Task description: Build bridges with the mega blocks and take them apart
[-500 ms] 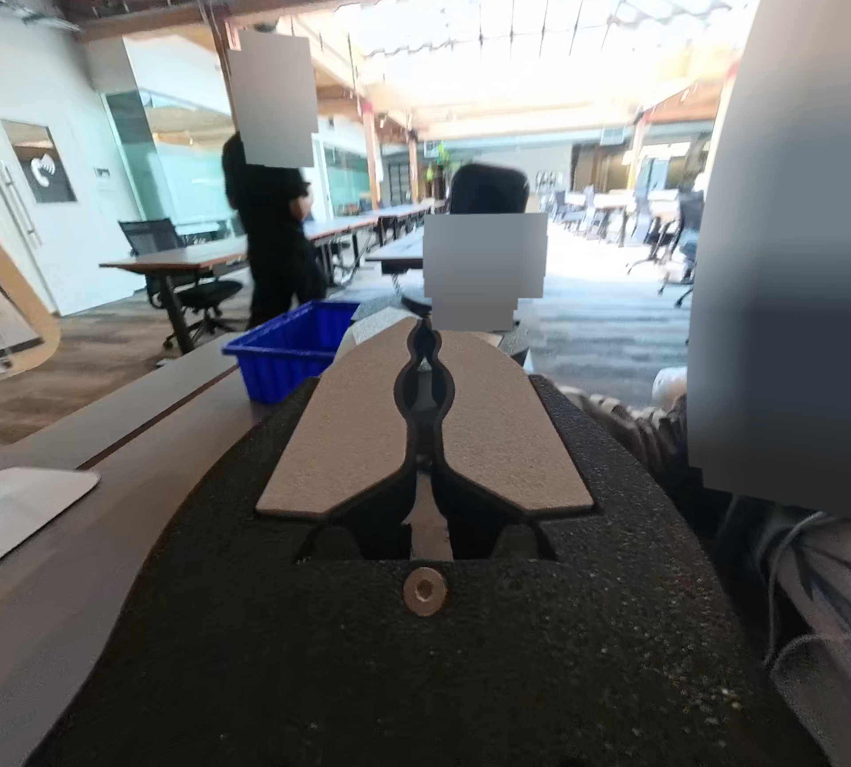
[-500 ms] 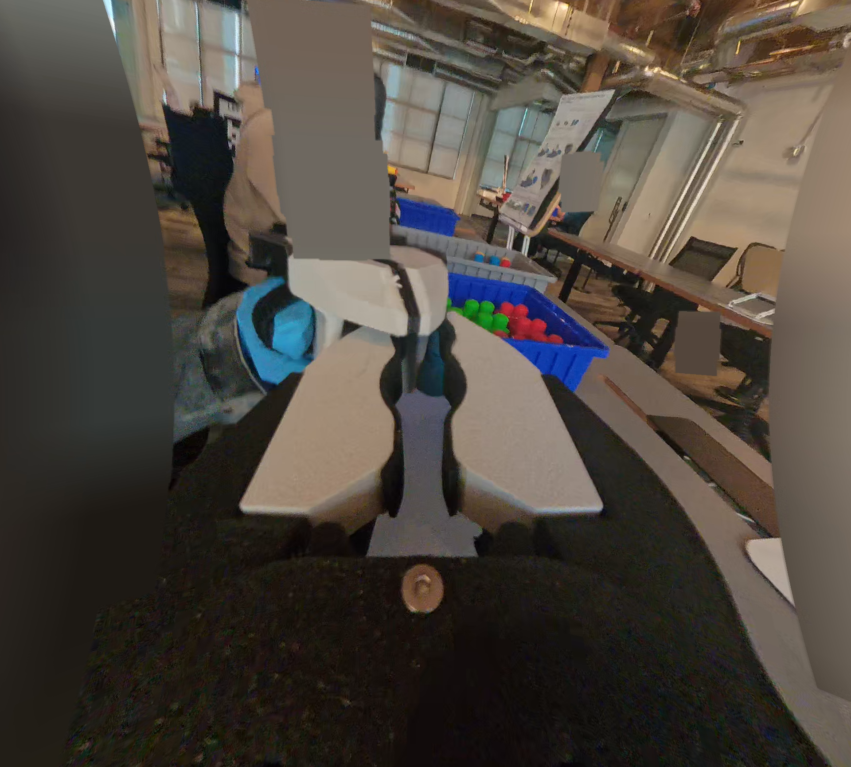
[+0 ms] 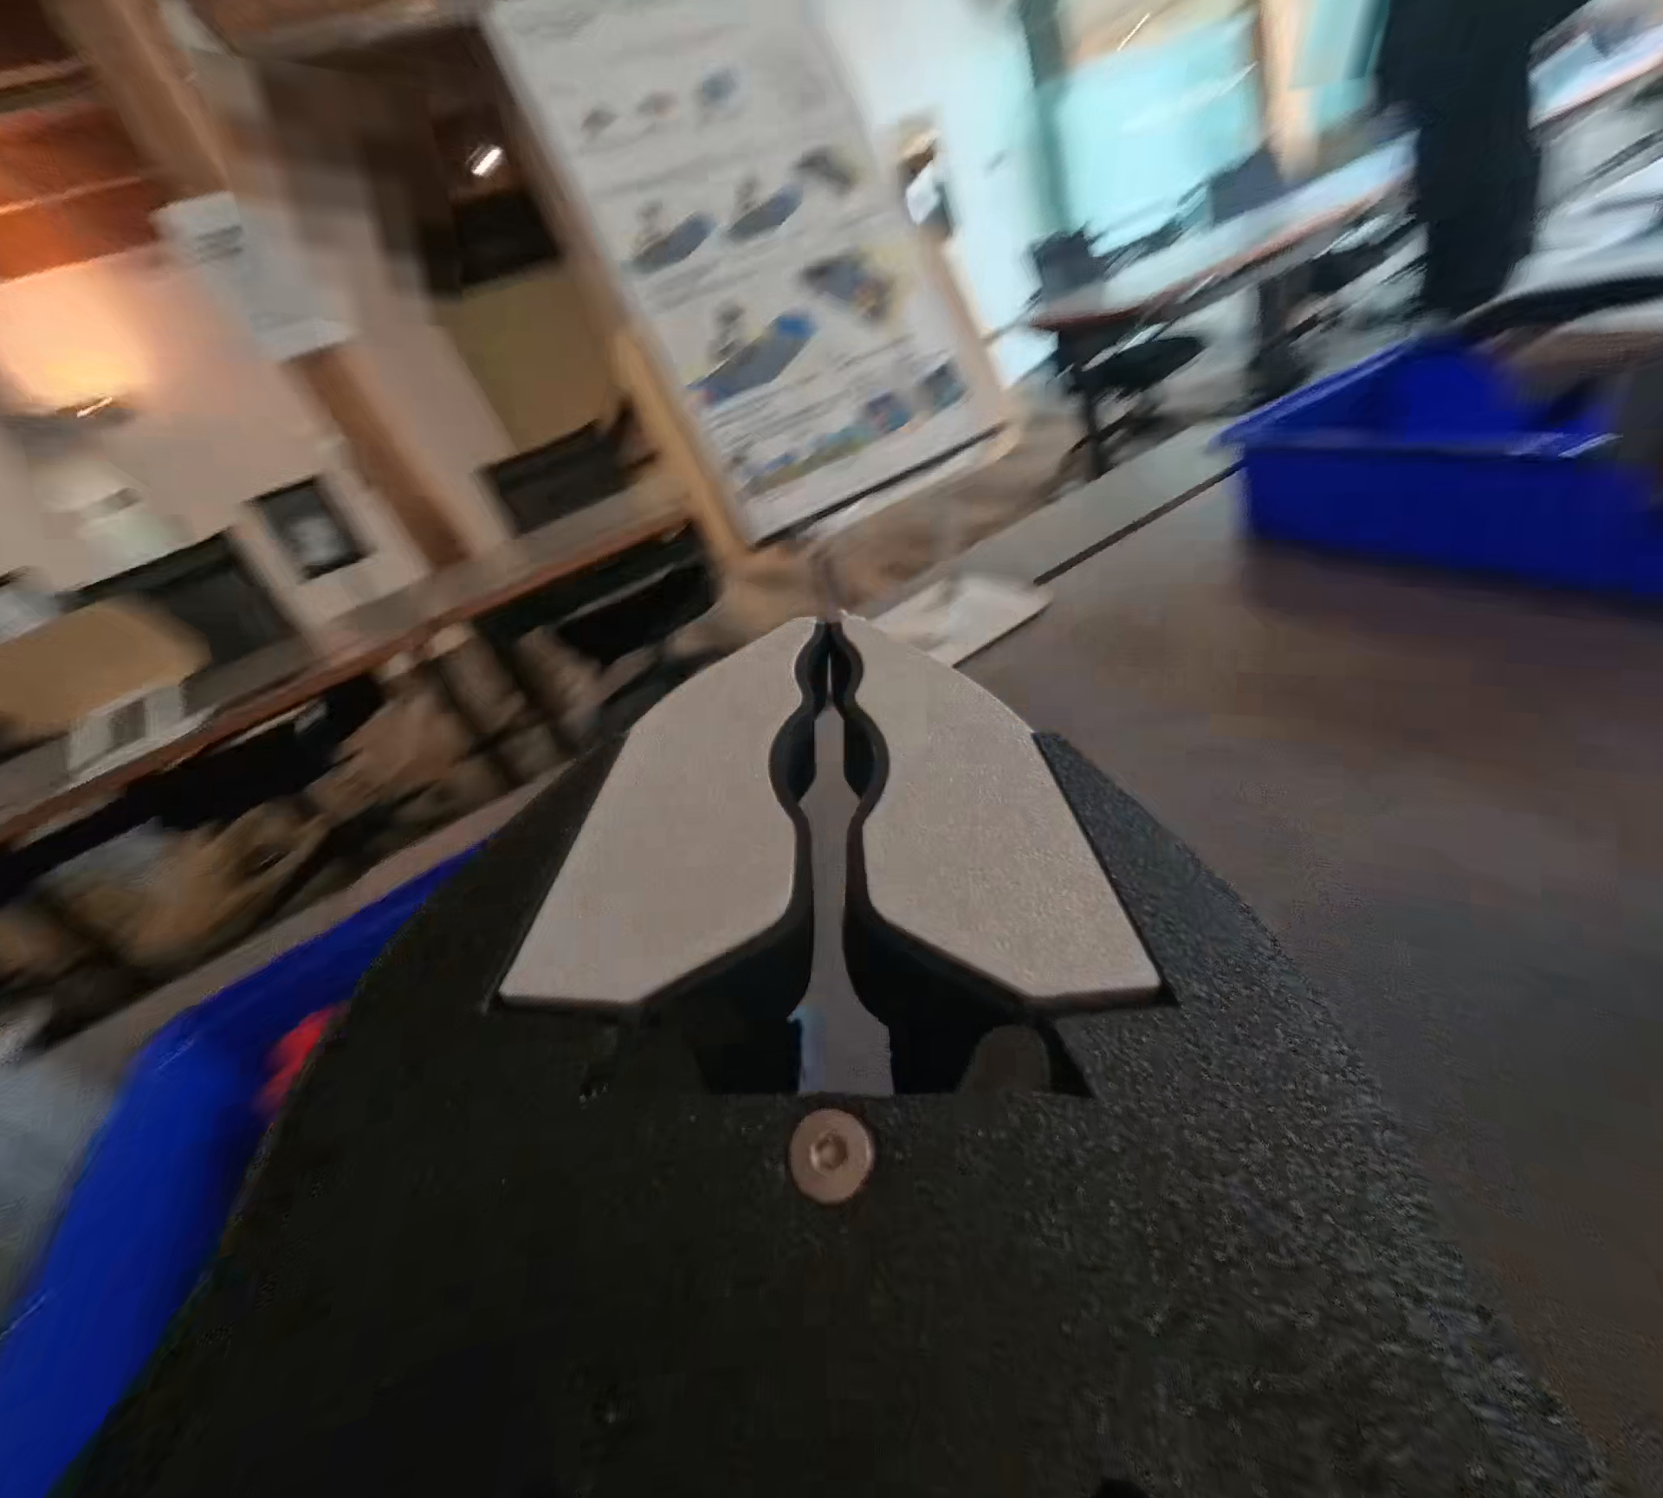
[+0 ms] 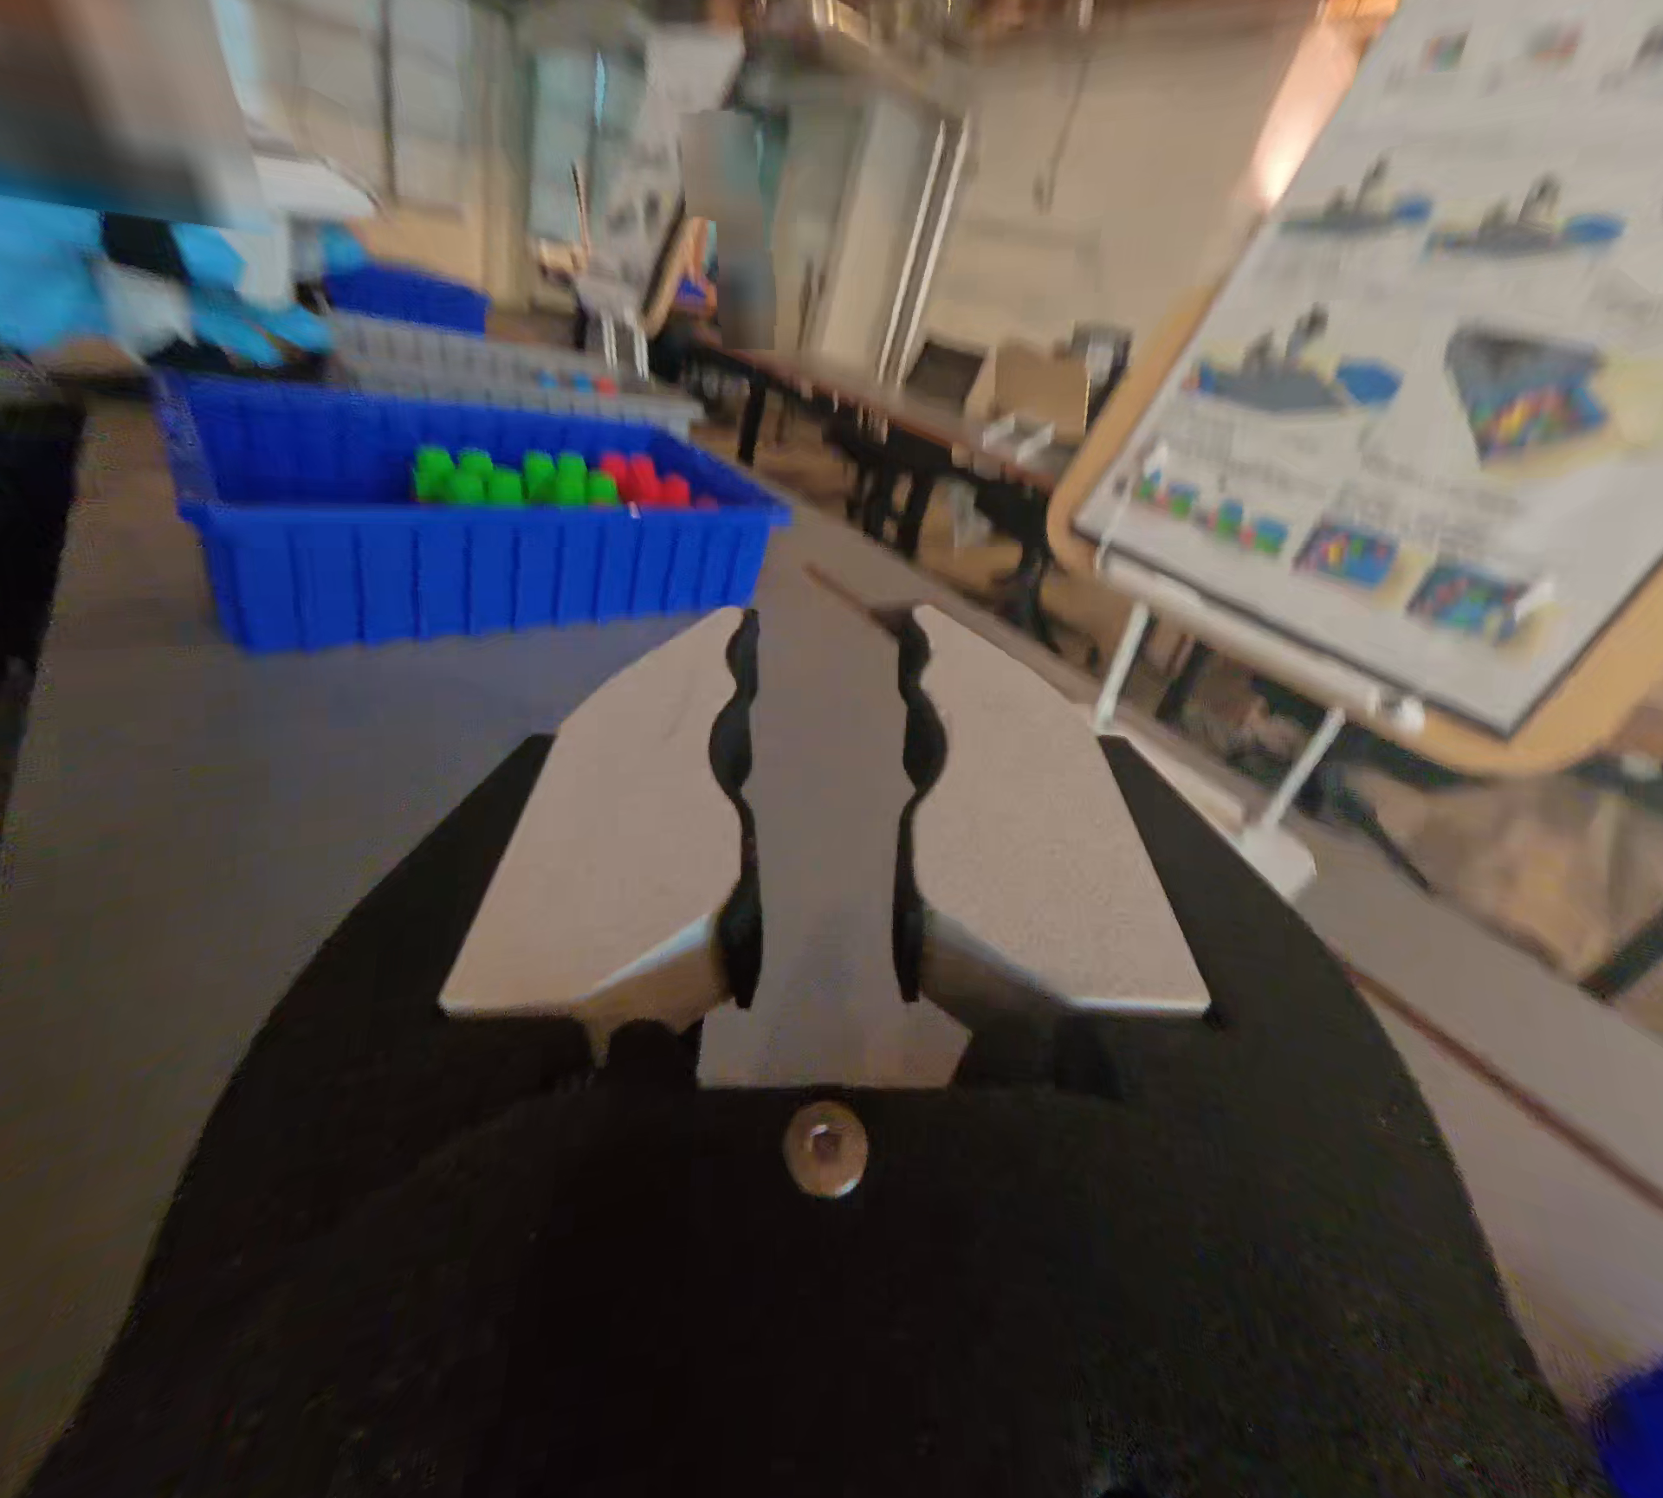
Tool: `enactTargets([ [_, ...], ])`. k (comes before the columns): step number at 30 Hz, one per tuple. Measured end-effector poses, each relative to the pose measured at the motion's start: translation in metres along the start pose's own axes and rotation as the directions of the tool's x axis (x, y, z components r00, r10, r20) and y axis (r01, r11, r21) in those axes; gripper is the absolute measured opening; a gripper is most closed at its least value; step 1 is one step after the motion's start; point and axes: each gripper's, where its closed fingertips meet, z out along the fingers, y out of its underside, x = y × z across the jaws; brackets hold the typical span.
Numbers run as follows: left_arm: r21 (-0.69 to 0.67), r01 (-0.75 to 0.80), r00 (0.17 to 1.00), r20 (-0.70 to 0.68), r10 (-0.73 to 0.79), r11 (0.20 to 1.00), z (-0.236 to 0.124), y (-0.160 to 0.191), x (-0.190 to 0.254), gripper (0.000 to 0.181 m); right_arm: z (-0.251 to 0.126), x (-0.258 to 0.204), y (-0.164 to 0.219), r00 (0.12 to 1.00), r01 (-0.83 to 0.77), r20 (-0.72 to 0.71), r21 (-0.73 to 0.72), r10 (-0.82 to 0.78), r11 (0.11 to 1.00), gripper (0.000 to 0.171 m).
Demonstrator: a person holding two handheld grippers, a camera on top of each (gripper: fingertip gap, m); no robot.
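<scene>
My left gripper (image 3: 828, 629) is shut and empty, held over a dark table (image 3: 1305, 735). My right gripper (image 4: 828, 618) is open and empty, above a grey table (image 4: 225, 807). A blue bin (image 4: 468, 546) stands ahead and to the left of the right gripper, with green blocks (image 4: 504, 479) and red blocks (image 4: 643, 479) in it. In the left wrist view another blue bin (image 3: 1458, 483) stands far right, and a blue bin edge (image 3: 135, 1167) with something red (image 3: 301, 1050) shows at the lower left beside the gripper body. Both views are motion blurred.
A tilted poster board on a stand (image 4: 1404, 339) is to the right of the right gripper, and it also shows in the left wrist view (image 3: 756, 258). A grey bin (image 4: 504, 366) stands behind the blue one. A person in black (image 3: 1476, 69) stands far right. Long tables lie beyond. The left gripper's tips are roughly 30 centimeters from the right gripper's.
Both grippers have swung round to face other parts of the room. The right gripper has opened. The left gripper stays shut.
</scene>
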Motion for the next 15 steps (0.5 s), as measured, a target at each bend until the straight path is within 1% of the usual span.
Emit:
enactTargets([
  [2, -0.176, -0.019, 0.982, 0.180, 0.052, 0.984, -0.021, 0.024, -0.052, 0.000, -0.005, 0.017, 0.024, 0.998, -0.048, -0.038, -0.155, 0.042, 0.987, 0.035],
  [3, -0.277, -0.009, 0.969, 0.233, 0.076, 0.961, -0.032, 0.038, -0.073, 0.000, -0.008, 0.023, 0.034, 0.996, -0.081, -0.042, -0.223, 0.074, 0.971, 0.043],
  [4, -0.375, 0.023, 0.964, 0.254, 0.079, 0.927, -0.041, 0.054, -0.089, 0.000, -0.010, 0.024, 0.040, 0.993, -0.115, -0.016, -0.271, 0.115, 0.956, 0.046],
  [6, -0.499, 0.120, 0.955, 0.295, 0.038, 0.859, -0.054, 0.080, -0.116, 0.000, -0.012, 0.025, 0.044, 0.984, -0.153, 0.032, -0.334, 0.173, 0.930, 0.051],
  [8, -0.573, 0.198, 0.950, 0.311, -0.013, 0.795, -0.059, 0.103, -0.132, 0.003, -0.016, 0.030, 0.045, 0.990, -0.117, 0.028, -0.379, 0.137, 0.918, 0.053],
  [11, -0.640, 0.304, 0.947, 0.281, -0.153, 0.706, -0.053, 0.133, -0.131, 0.025, -0.022, 0.037, 0.044, 0.997, -0.075, -0.006, -0.384, 0.078, 0.920, 0.056],
  [14, -0.743, 0.361, 0.932, 0.311, -0.187, 0.563, -0.052, 0.169, -0.135, 0.045, -0.026, 0.034, 0.042, 0.993, -0.114, -0.002, -0.343, 0.120, 0.932, 0.055],
  [15, -0.753, 0.378, 0.925, 0.319, -0.204, 0.539, -0.049, 0.177, -0.136, 0.052, -0.027, 0.034, 0.042, 0.992, -0.122, -0.001, -0.340, 0.129, 0.933, 0.054],
])
